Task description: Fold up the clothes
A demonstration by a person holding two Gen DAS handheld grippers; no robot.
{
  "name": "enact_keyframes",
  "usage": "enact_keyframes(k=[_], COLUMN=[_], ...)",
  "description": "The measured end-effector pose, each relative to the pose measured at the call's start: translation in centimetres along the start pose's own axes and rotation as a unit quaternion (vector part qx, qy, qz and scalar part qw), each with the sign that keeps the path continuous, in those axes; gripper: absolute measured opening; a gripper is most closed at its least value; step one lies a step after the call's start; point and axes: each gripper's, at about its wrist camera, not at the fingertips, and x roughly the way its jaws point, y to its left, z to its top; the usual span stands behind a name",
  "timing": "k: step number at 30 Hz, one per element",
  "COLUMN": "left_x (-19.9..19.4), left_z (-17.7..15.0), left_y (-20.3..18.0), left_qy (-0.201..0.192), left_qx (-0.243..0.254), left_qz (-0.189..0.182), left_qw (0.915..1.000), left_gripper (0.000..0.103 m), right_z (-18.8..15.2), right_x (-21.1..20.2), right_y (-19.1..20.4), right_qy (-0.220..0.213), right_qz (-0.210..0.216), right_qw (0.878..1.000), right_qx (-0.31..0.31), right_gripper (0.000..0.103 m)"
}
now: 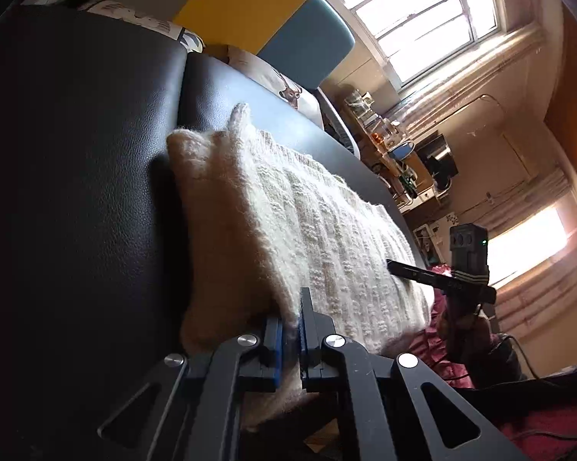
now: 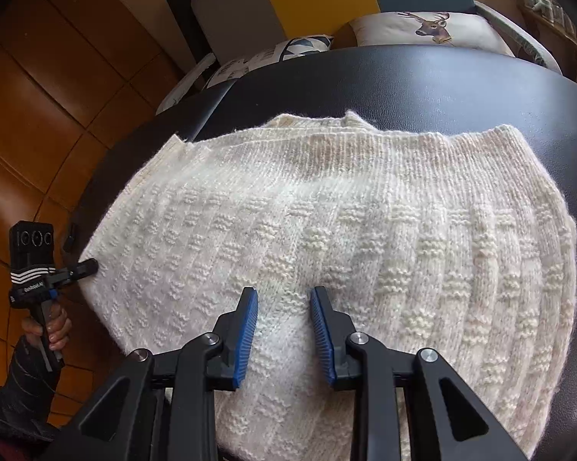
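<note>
A black leather couch seat [image 2: 423,88] fills most of both views, its padded surface split by a seam. Behind it stand a yellow and blue panel [image 1: 257,4] and two cushions, one printed with a deer head [image 2: 430,27]; past the couch's left end lies a brown tiled floor [image 2: 27,123], and bright windows [image 1: 415,15] light the room in the left wrist view.

Spread flat on the seat is the cream knitted sweater [image 2: 327,230], ribbed along its far hem and patterned with raised blocks across the body. Its near edge hangs toward the person, off the front of the seat.

The left gripper [image 1: 293,330] is clenched on the sweater's edge: its blue pads [image 1: 275,345] are drawn close together with a fold of wool pinched between them. From the right wrist view the same tool [image 2: 85,267] reaches the sweater's left side, held by a hand [image 2: 52,326] in a dark sleeve.

The right gripper [image 2: 283,330] sits low over the near middle of the sweater, its blue pads [image 2: 246,338] set apart with knit bulging up between them. The pads seem to press into the wool, though from this angle I cannot tell for certain whether they grip it or merely straddle it. In the left wrist view its finger [image 1: 438,276] lies against the fabric's far side.
</note>
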Motion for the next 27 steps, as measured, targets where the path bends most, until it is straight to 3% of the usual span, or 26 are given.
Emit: enact_keyframes(k=[4, 7, 11, 12, 14, 15, 16, 19, 24, 27], left_x=[-0.3, -0.2, -0.8, -1.1, -1.9, -2.1, -2.1, -1.3, 1.9, 2.8], left_z=[-2.2, -3.7, -2.8, -2.4, -1.3, -0.6, 0.2, 2.4, 5.0, 5.8], left_y=[1.5, 2.4, 1.3, 1.0, 0.9, 1.0, 1.2, 2.0, 3.0, 2.9], left_qy=[0.015, 0.011, 0.003, 0.0, -0.024, -0.034, -0.041, -0.046, -0.011, -0.013], left_qx=[-0.034, -0.056, -0.041, -0.035, -0.035, -0.039, -0.042, -0.053, -0.053, -0.048], left_qz=[0.049, 0.044, 0.05, 0.052, 0.049, 0.051, 0.051, 0.052, 0.072, 0.068], left_qw=[0.9981, 0.9974, 0.9979, 0.9981, 0.9979, 0.9974, 0.997, 0.9962, 0.9959, 0.9964], left_gripper=[0.006, 0.006, 0.012, 0.017, 0.04, 0.061, 0.065, 0.067, 0.067, 0.069], right_z=[0.0, 0.3, 0.3, 0.3, 0.0, -0.1, -0.2, -0.5, -0.7, -0.8], right_x=[0.6, 0.7, 0.5, 0.4, 0.2, 0.1, 0.1, -0.1, -0.1, -0.1], right_y=[-0.6, -0.8, -0.7, -0.8, -0.8, -0.8, -0.8, -0.5, -0.7, -0.8], right_qy=[0.011, 0.014, 0.008, 0.005, -0.002, -0.006, -0.009, -0.014, -0.022, -0.027], right_qz=[-0.005, 0.0, -0.002, 0.0, 0.004, 0.007, 0.009, 0.01, 0.016, 0.023], right_qw=[1.0, 1.0, 1.0, 1.0, 1.0, 1.0, 1.0, 1.0, 1.0, 0.999], right_qx=[-0.004, 0.0, -0.002, -0.001, 0.002, 0.004, 0.005, 0.005, 0.004, 0.006], right_gripper=[0.023, 0.023, 0.023, 0.023, 0.023, 0.023, 0.023, 0.023, 0.024, 0.024])
